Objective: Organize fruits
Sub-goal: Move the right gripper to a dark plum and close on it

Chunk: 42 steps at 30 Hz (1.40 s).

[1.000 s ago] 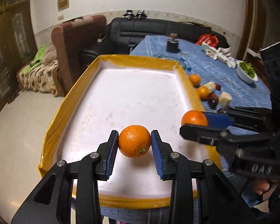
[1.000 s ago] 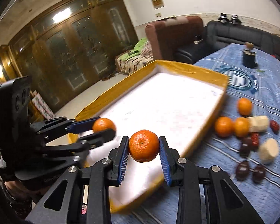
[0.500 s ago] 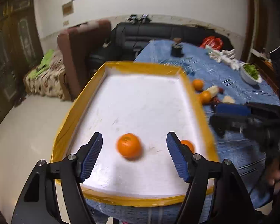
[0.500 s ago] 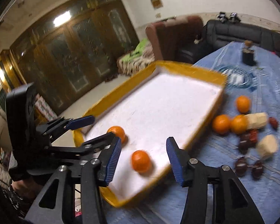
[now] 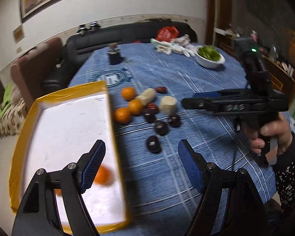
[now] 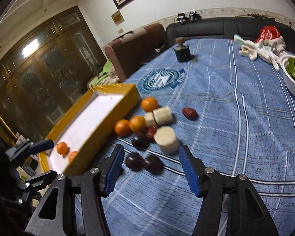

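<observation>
Two round oranges (image 6: 62, 148) lie released in the yellow-rimmed white tray (image 6: 116, 106); left gripper (image 5: 141, 163) and right gripper (image 6: 151, 169), jaws just opened and empty, face the remaining tabletop fruit pile (image 6: 139, 123).

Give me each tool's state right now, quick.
Left tool: open, holding nothing, jaws just been opening.
Right tool: open, holding nothing, jaws opened within the last second.

Black tongs (image 5: 141, 165), ribbed blue pads (image 5: 92, 163), silver screws; right tongs (image 6: 151, 175) alike; dark speckled sleeve (image 5: 289, 177).
</observation>
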Available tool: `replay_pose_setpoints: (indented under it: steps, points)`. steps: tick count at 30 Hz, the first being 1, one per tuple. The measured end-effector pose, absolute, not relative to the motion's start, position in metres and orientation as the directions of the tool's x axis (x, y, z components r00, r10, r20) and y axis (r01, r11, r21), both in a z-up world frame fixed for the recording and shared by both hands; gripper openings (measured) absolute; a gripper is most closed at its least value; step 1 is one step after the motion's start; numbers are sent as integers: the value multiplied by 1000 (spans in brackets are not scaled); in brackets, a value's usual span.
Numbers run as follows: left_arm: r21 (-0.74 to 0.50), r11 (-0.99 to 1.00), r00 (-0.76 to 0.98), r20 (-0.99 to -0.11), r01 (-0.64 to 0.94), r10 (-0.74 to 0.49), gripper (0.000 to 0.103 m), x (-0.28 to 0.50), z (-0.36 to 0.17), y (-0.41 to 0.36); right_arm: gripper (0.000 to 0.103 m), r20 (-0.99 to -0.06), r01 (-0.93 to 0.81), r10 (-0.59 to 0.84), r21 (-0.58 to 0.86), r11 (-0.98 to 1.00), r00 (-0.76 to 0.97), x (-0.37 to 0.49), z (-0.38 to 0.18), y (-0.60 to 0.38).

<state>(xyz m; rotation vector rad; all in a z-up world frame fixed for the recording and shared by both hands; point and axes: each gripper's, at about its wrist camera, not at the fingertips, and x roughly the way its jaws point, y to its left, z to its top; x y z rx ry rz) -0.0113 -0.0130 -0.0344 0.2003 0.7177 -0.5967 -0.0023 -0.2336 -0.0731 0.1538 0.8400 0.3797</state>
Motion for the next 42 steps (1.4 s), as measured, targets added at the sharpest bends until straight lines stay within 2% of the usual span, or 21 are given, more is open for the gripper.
replay_pose_setpoints:
  steps: [2,4,18,21,23,25,29,36,42]
  points:
    - [-23,791,568,-683,612,-459,76,-10,-39,-27,44,-720,-269,365,251,930,590,-3,-80,-232]
    - [-29,775,540,-700,632,-467,76,-6,-46,-38,41,-736,-279,359,237,931,574,-2,-86,-229]
    - [-104,774,463,-748,625,-475,73,22,-77,-48,41,-768,-333,348,185,925,538,6,-101,-202]
    - [-114,766,447,-754,633,-481,68,24,-80,-51,40,-778,-333,339,177,926,529,9,-106,-197]
    - [-110,760,445,-754,640,-484,59,24,-80,-54,40,-781,-330,329,168,929,530,9,-108,-194]
    - [-105,762,446,-757,639,-478,51,26,-81,-55,35,-785,-327,326,167,930,527,11,-111,-193]
    - [-91,767,458,-756,635,-468,46,27,-81,-55,26,-782,-322,319,160,933,536,10,-111,-194]
    - [-63,783,484,-755,619,-443,32,29,-83,-53,25,-776,-327,330,169,930,537,6,-108,-194]
    - [-41,798,504,-755,601,-419,24,30,-83,-50,25,-749,-307,366,225,925,552,4,-99,-206]
